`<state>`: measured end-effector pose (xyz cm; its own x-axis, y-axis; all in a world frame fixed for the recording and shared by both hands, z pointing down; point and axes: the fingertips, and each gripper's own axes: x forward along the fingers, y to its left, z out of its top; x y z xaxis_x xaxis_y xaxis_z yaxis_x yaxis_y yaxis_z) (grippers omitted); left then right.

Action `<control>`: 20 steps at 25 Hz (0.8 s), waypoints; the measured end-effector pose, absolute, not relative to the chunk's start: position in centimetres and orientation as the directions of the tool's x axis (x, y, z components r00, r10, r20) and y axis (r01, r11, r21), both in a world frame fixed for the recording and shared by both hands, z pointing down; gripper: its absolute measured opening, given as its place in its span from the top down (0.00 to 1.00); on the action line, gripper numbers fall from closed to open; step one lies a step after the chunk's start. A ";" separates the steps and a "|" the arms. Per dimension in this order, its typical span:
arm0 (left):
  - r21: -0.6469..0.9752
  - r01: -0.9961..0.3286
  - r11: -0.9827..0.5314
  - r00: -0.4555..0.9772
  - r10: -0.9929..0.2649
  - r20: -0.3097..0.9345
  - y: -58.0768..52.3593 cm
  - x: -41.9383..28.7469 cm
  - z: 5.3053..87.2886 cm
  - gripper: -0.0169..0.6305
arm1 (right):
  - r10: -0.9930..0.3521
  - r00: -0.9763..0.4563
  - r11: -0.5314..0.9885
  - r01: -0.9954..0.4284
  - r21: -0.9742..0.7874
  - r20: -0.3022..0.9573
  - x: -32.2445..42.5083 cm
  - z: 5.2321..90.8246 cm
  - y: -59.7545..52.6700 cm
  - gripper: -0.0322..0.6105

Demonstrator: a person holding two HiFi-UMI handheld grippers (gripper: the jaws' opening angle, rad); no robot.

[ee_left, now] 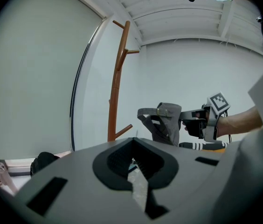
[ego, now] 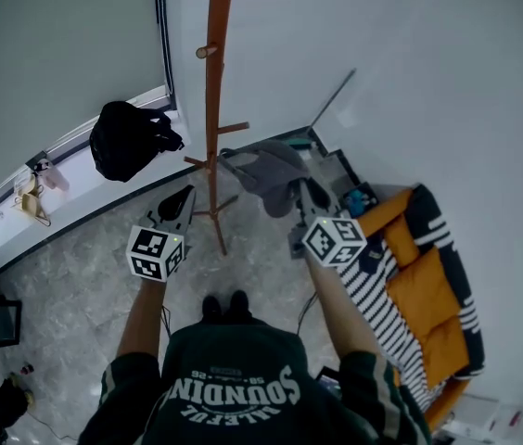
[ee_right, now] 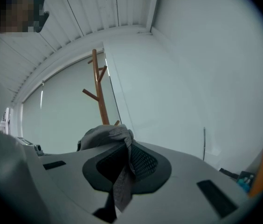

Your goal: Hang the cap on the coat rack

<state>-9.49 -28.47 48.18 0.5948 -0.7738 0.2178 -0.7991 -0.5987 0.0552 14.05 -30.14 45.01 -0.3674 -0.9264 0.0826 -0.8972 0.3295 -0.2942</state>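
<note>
A grey cap (ego: 271, 170) hangs from my right gripper (ego: 303, 202), which is shut on its fabric. In the right gripper view the cloth (ee_right: 101, 134) is bunched between the jaws of that gripper (ee_right: 124, 160). The wooden coat rack (ego: 213, 109) stands just left of the cap, its pegs bare. My left gripper (ego: 180, 207) is held to the left of the pole, shut with nothing in it. From the left gripper (ee_left: 132, 158) I see the rack (ee_left: 116, 87), the cap (ee_left: 164, 122) and the right gripper (ee_left: 190, 122) side on.
A black bag (ego: 130, 139) lies on the windowsill behind the rack. A sofa with orange cushions and a striped blanket (ego: 419, 286) stands to the right. The rack's base rests on a marbled floor (ego: 76, 286) near the wall corner.
</note>
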 end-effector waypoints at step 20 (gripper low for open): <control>0.055 -0.845 -0.531 0.526 -0.809 0.264 -31.7 -12.7 49.5 0.97 | -0.942 -0.302 0.233 -0.903 -0.360 0.149 17.0 48.6 -41.6 0.92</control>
